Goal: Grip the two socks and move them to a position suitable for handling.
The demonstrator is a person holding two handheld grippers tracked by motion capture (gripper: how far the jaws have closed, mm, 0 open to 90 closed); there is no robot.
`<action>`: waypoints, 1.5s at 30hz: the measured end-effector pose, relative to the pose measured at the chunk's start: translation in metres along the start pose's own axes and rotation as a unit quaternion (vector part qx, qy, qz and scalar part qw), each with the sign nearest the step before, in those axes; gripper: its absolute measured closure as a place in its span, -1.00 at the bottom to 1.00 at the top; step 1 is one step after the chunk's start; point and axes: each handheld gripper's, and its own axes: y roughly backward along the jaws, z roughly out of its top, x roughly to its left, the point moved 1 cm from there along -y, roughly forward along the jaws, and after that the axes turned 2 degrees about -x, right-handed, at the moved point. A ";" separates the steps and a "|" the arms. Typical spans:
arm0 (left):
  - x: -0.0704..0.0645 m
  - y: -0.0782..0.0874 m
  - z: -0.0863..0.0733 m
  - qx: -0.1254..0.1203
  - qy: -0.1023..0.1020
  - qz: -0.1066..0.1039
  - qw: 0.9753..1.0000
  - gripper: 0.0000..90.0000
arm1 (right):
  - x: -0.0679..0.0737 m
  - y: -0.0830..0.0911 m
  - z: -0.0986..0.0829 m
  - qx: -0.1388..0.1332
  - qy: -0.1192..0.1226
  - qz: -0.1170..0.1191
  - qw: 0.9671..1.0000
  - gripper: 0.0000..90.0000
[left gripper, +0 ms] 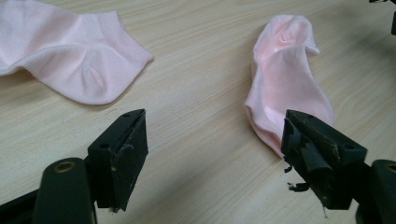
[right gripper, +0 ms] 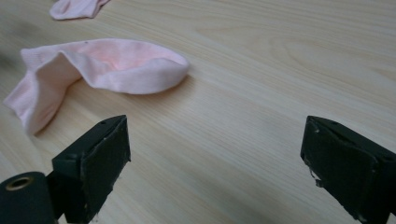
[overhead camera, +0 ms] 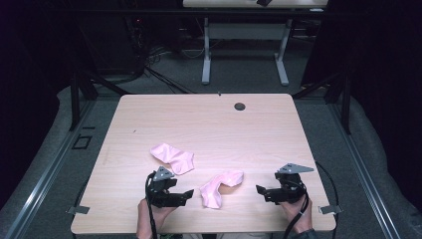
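Both claws, left [overhead camera: 186,194] and right [overhead camera: 260,189], point inward (agape).

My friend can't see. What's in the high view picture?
Two small pink cotton socks, one flat and one bent, lie apart on a pale wooden table. Near its front edge, hands hold an open black left gripper and right gripper either side of the bent sock.

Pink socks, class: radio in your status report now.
Left gripper and right gripper open, holding nothing. Near sock crumpled between them; far sock apart, flat on the table. Nothing in the way.
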 end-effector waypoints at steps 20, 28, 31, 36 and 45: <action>-0.012 -0.048 0.017 0.074 -0.031 -0.032 0.996 0.25 | 0.019 -0.053 0.034 0.026 -0.032 0.046 0.998 -0.15; -0.018 -0.059 0.017 0.088 -0.045 -0.022 0.995 0.61 | 0.021 -0.074 0.036 0.064 -0.024 0.032 0.997 0.28; -0.019 -0.061 0.016 0.091 -0.052 -0.026 0.994 0.74 | 0.020 -0.075 0.037 0.055 -0.027 0.031 0.998 0.18; -0.018 -0.061 0.017 0.086 -0.053 -0.025 0.995 0.87 | 0.016 -0.074 0.047 0.032 -0.054 0.066 0.996 0.08; -0.018 -0.062 0.017 0.086 -0.057 -0.023 0.994 0.90 | 0.026 -0.093 0.046 0.075 -0.014 0.035 0.996 0.55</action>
